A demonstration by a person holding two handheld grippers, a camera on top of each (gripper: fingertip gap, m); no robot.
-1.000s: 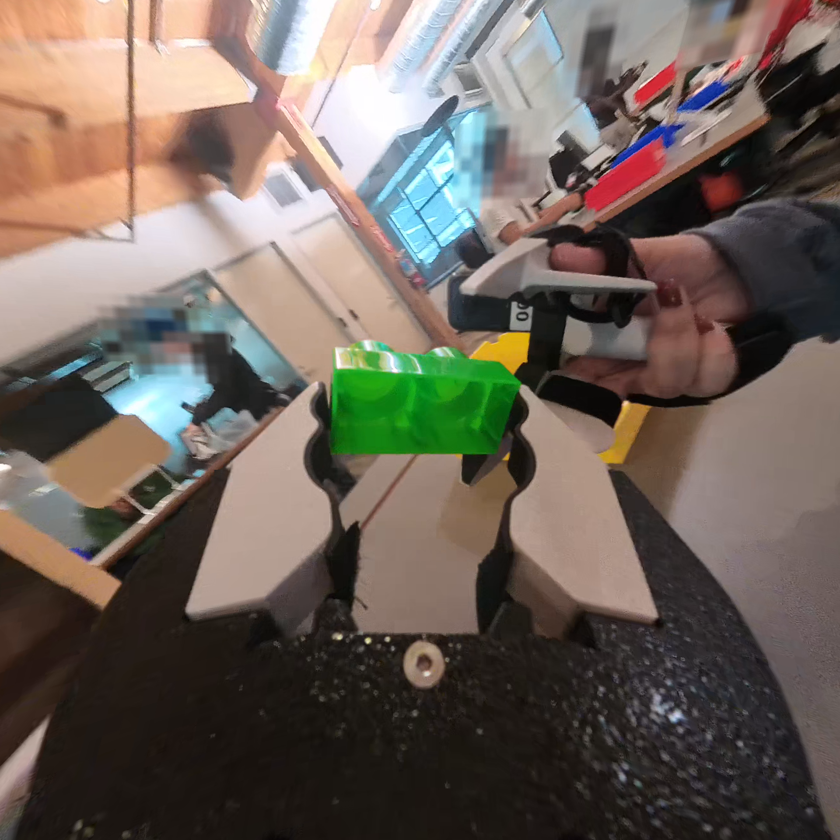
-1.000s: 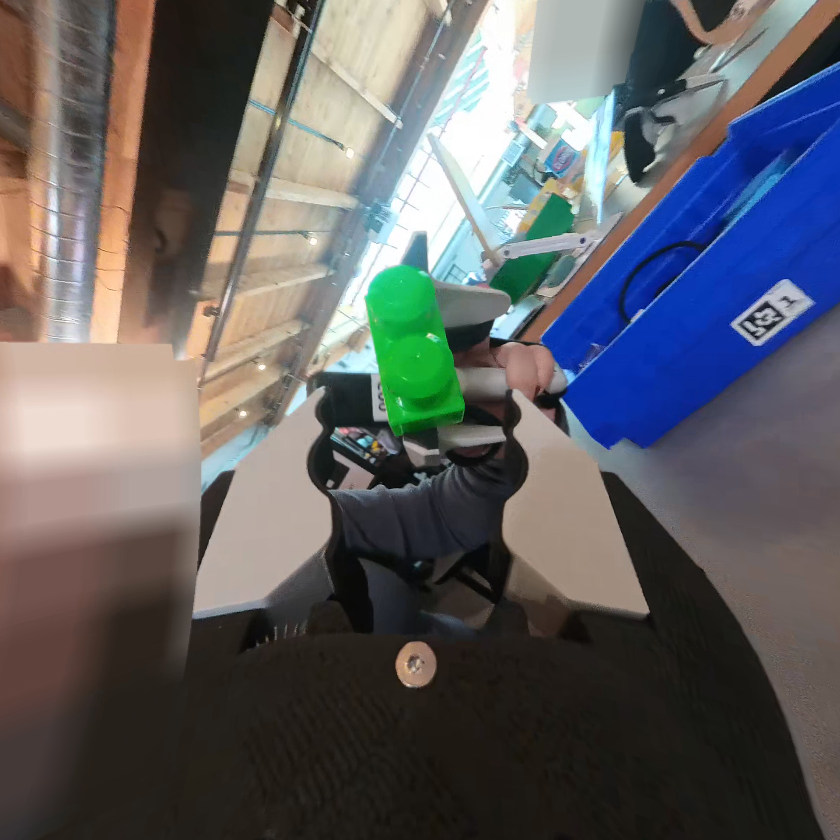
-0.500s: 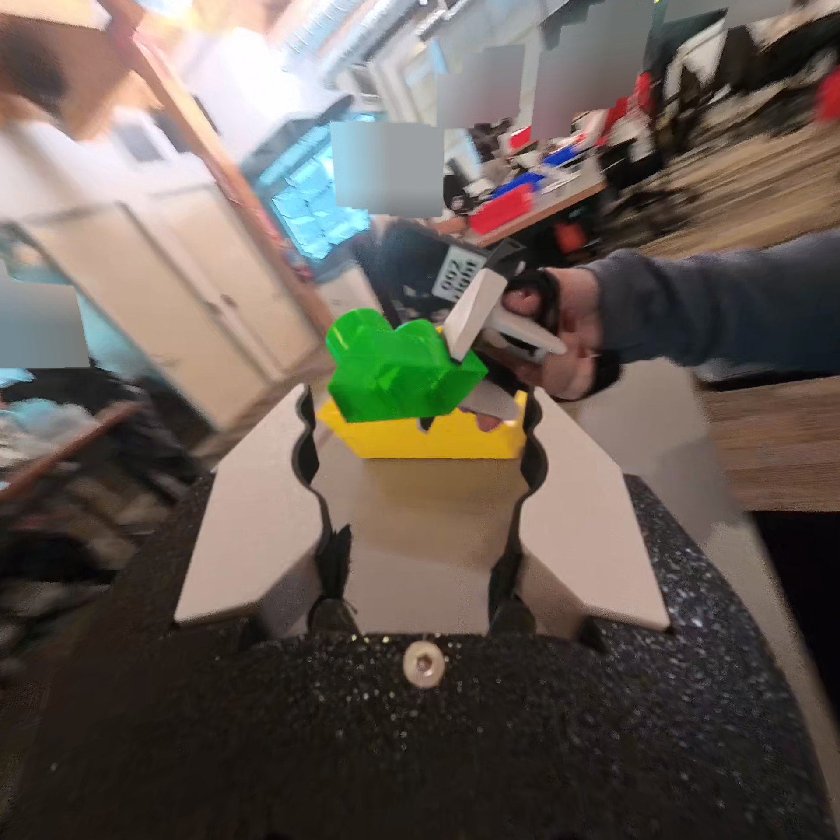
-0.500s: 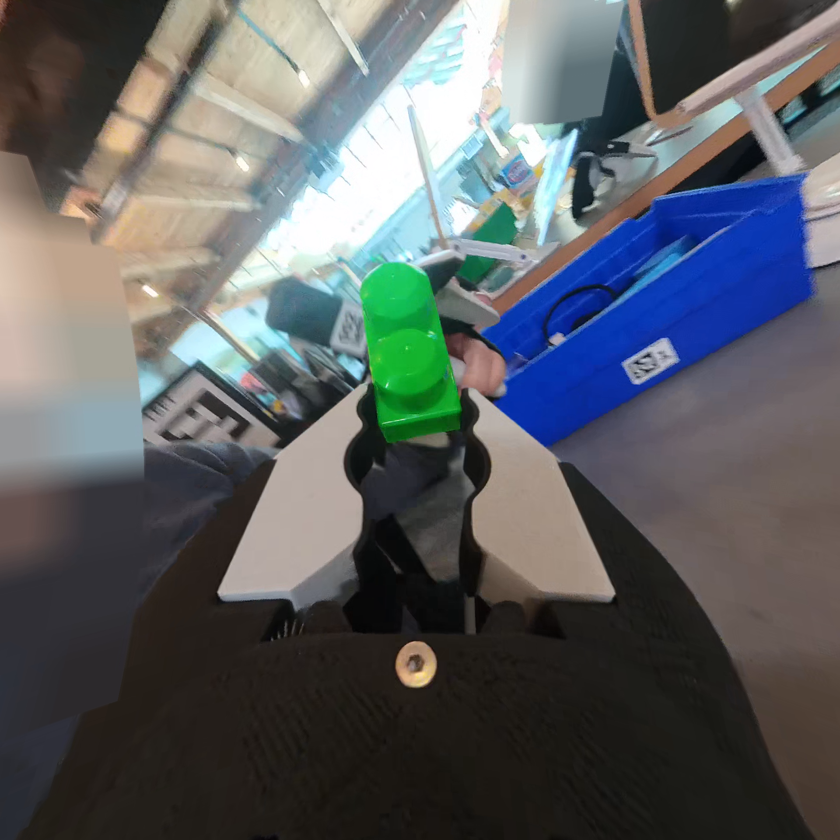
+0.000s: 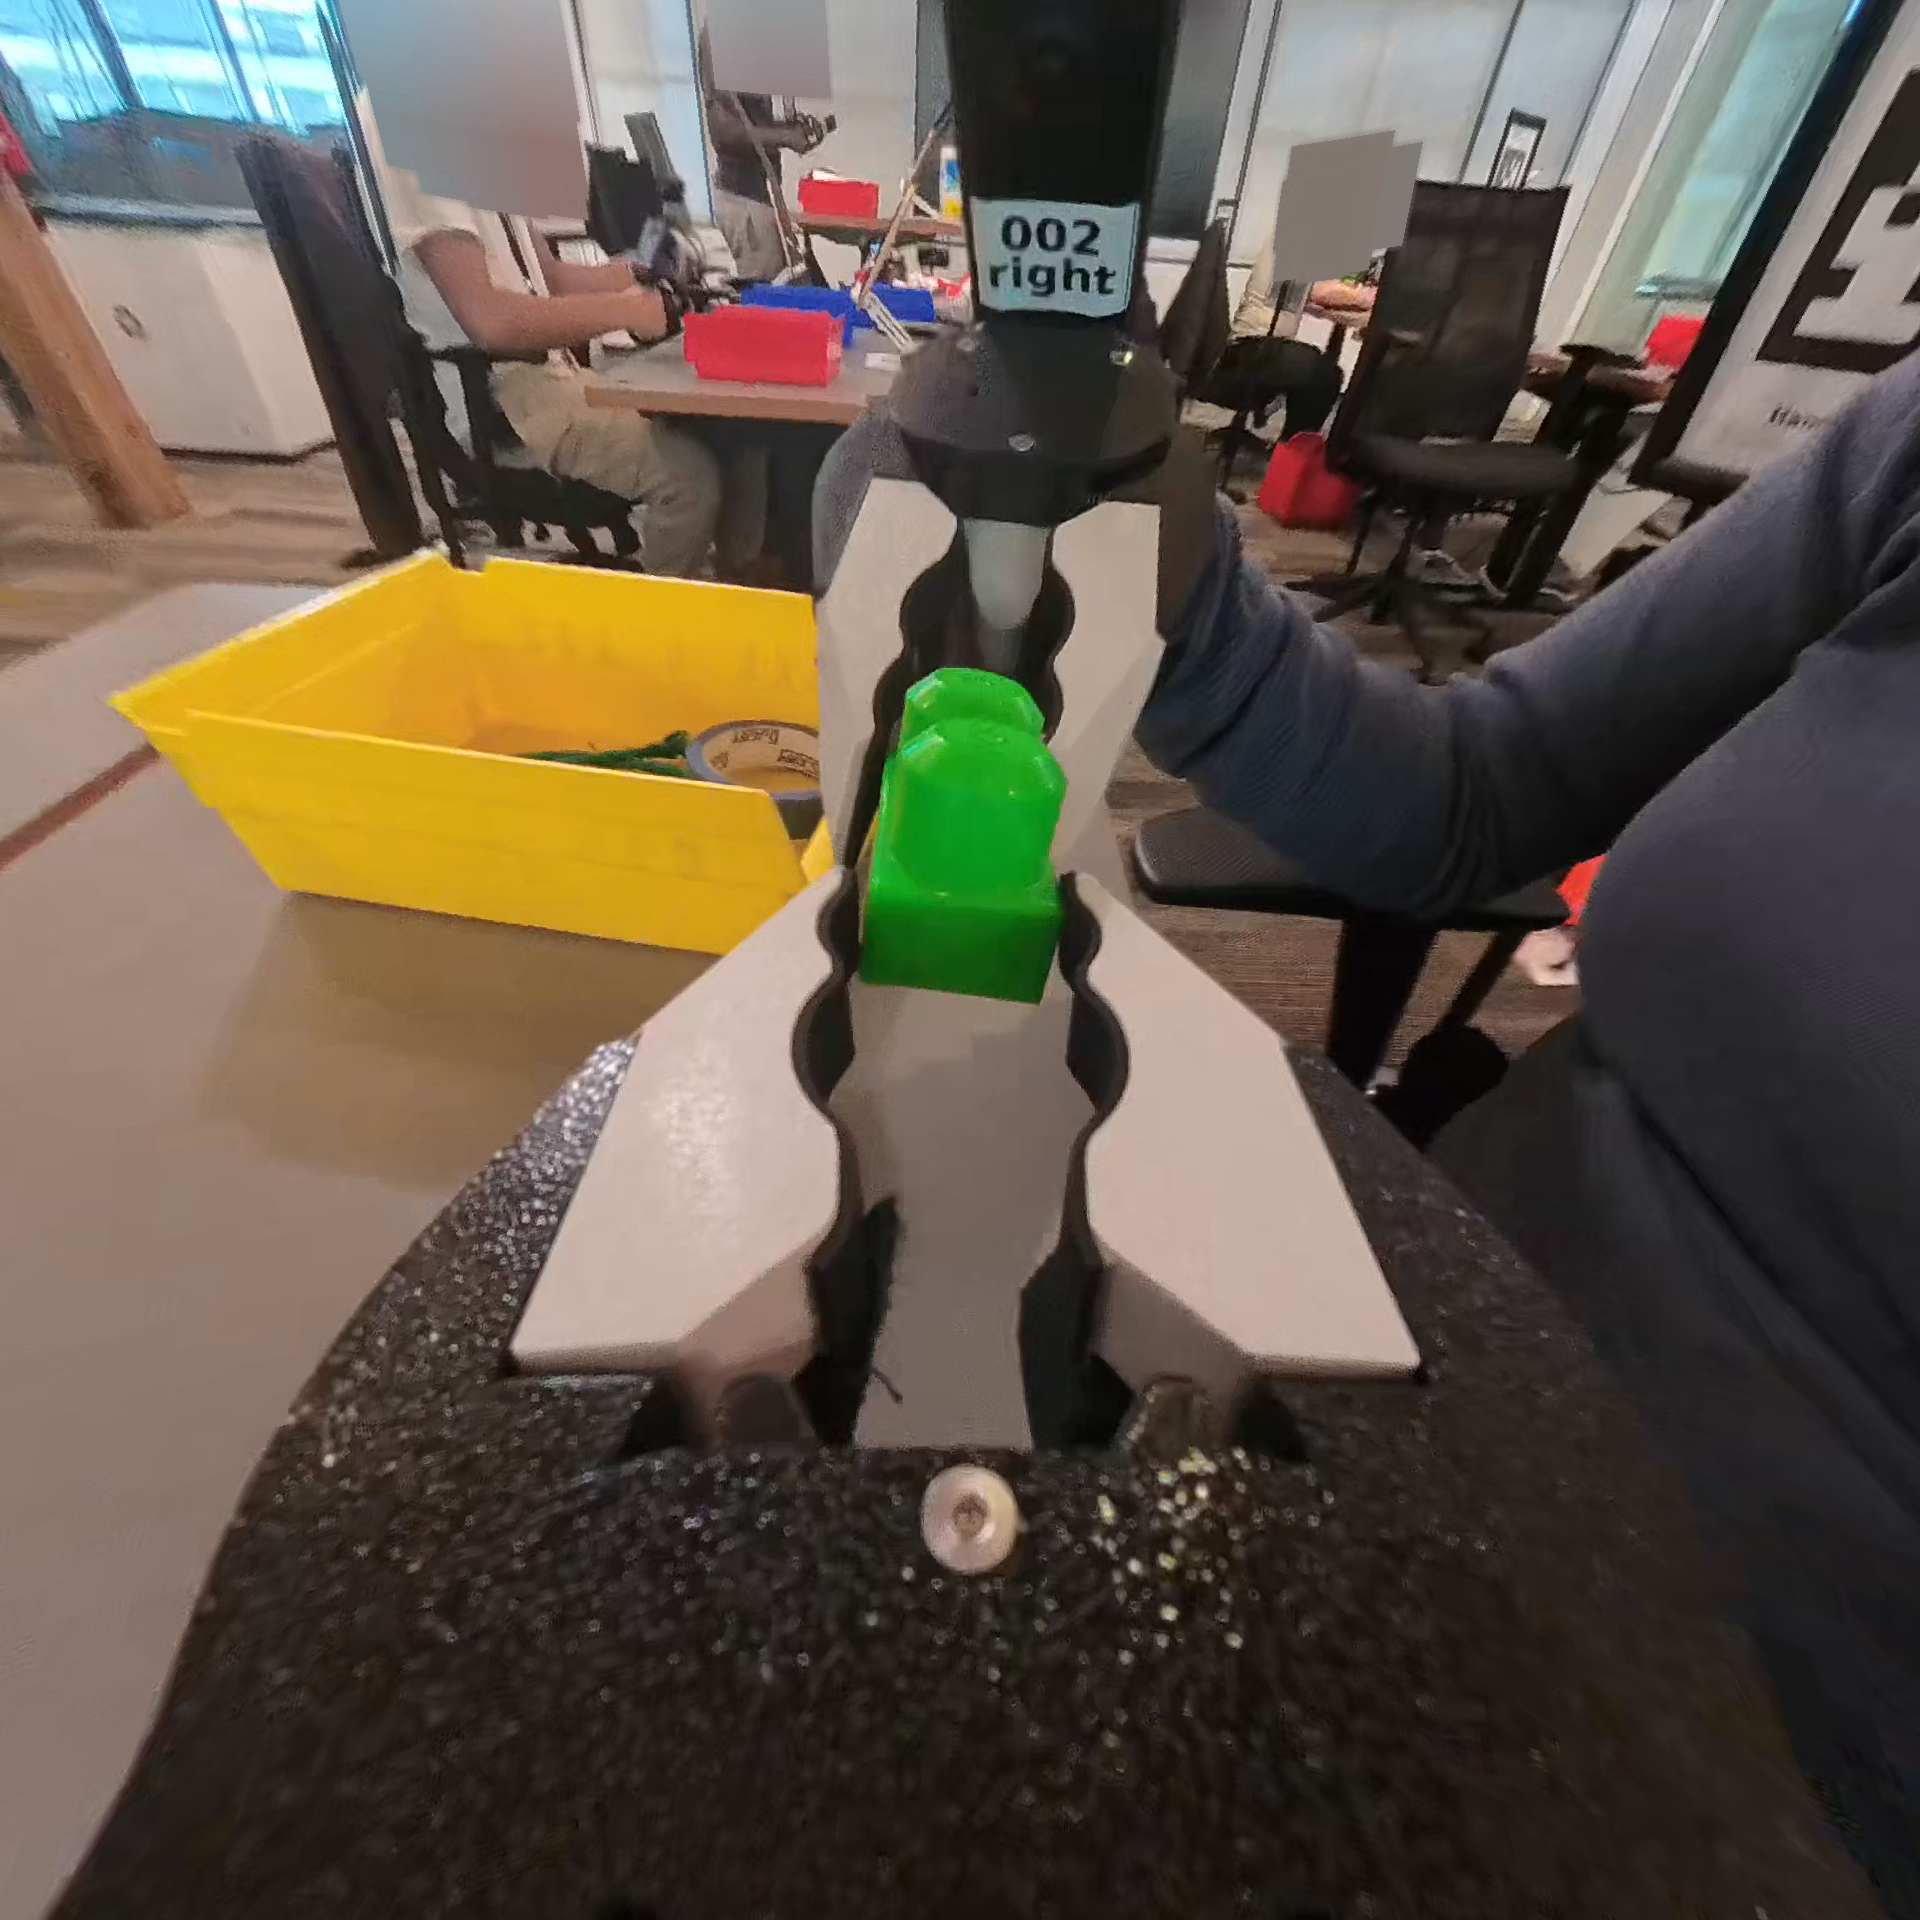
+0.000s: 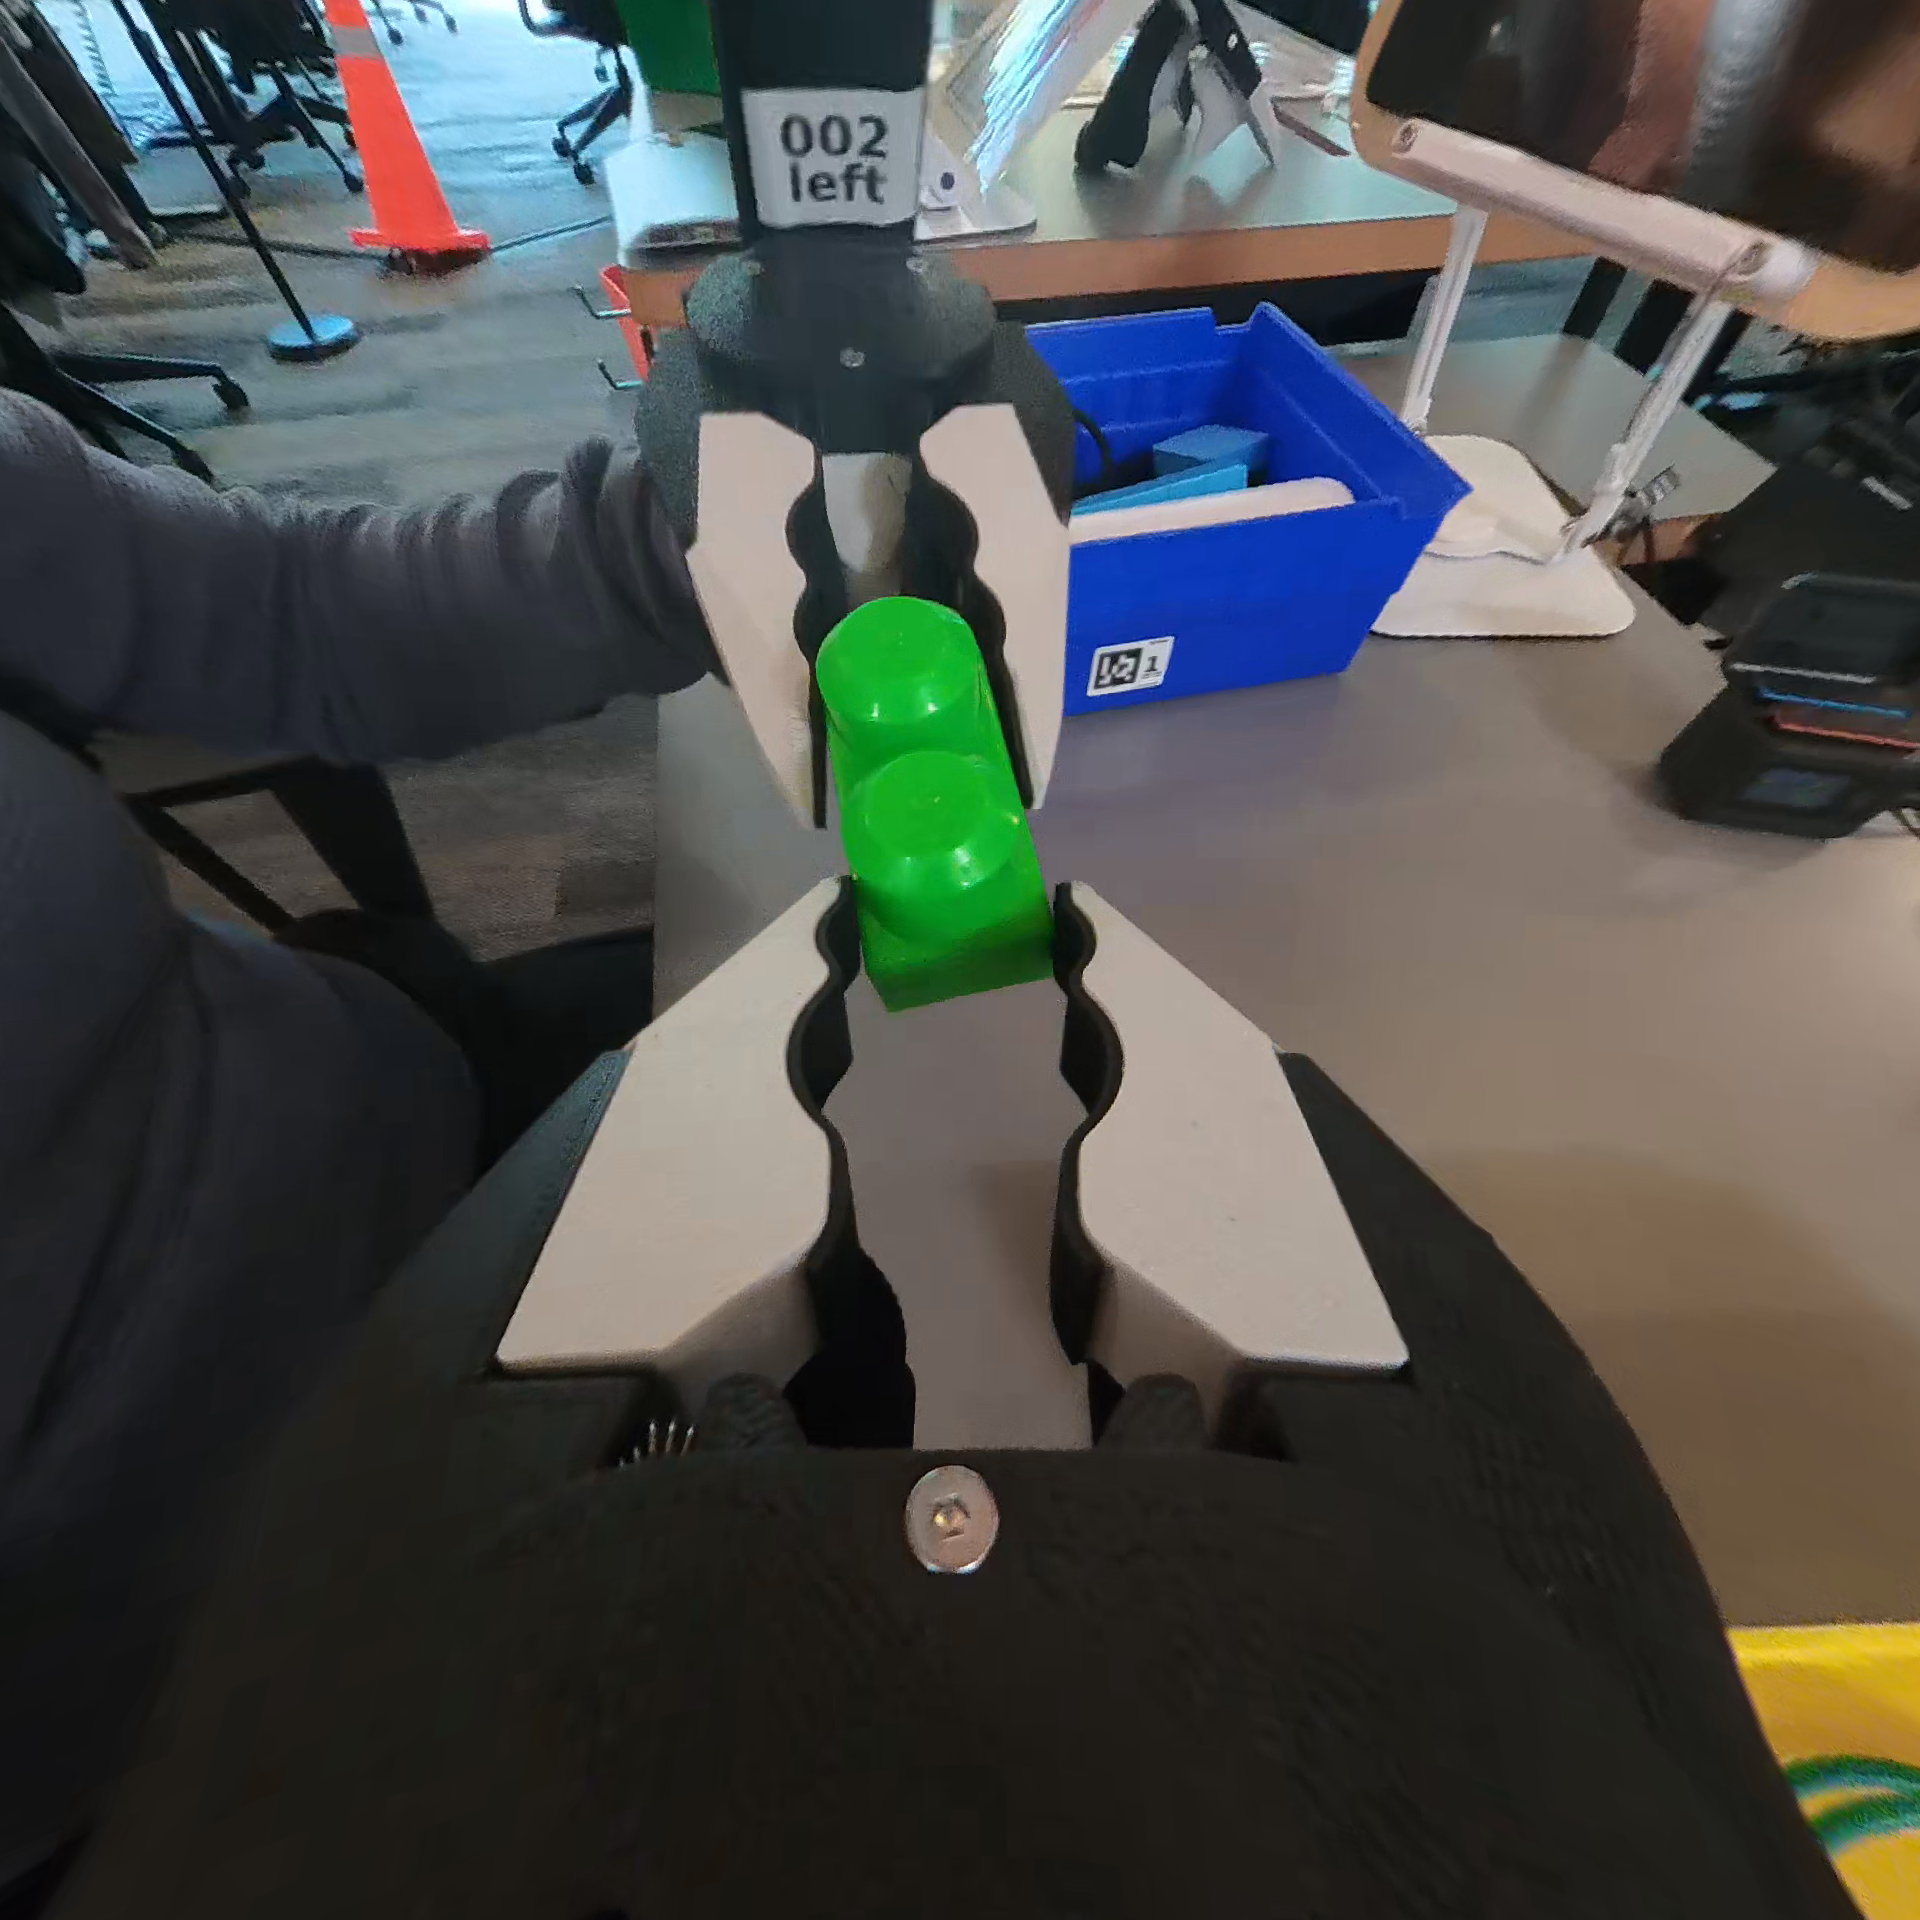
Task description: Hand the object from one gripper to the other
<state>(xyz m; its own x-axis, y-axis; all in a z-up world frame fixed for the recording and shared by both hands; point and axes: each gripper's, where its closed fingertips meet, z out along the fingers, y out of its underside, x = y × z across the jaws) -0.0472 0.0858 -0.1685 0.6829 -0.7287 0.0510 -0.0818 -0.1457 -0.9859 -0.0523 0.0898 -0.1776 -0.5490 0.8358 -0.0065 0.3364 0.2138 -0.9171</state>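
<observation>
A green two-stud brick (image 5: 956, 935) is held in the air between the two grippers, which face each other tip to tip. My left gripper (image 5: 961, 904) is shut on the brick's near end in the left wrist view. The right gripper (image 5: 966, 790) grips its far end there. In the right wrist view my right gripper (image 6: 956, 914) is shut on the near end of the brick (image 6: 935, 831), and the left gripper (image 6: 920, 769) clamps the far end. The brick's studs face up. It hangs above the table's edge.
A yellow bin (image 5: 468, 810) holding a tape roll (image 5: 758, 753) stands on the grey table (image 5: 156, 1143) to the left. A blue bin (image 6: 1247, 603), a white lamp base (image 6: 1507, 603) and a black device (image 6: 1797, 748) sit on the table (image 6: 1455, 1039). A dark sleeve (image 5: 1455, 779) is at the right. Only a small space, under 4 cm, lies between the two pairs of fingers.
The left gripper let go of the brick's long sides as the right gripper closed on it. The left jaws have now closed again on the brick's other end, and both views have levelled out.
</observation>
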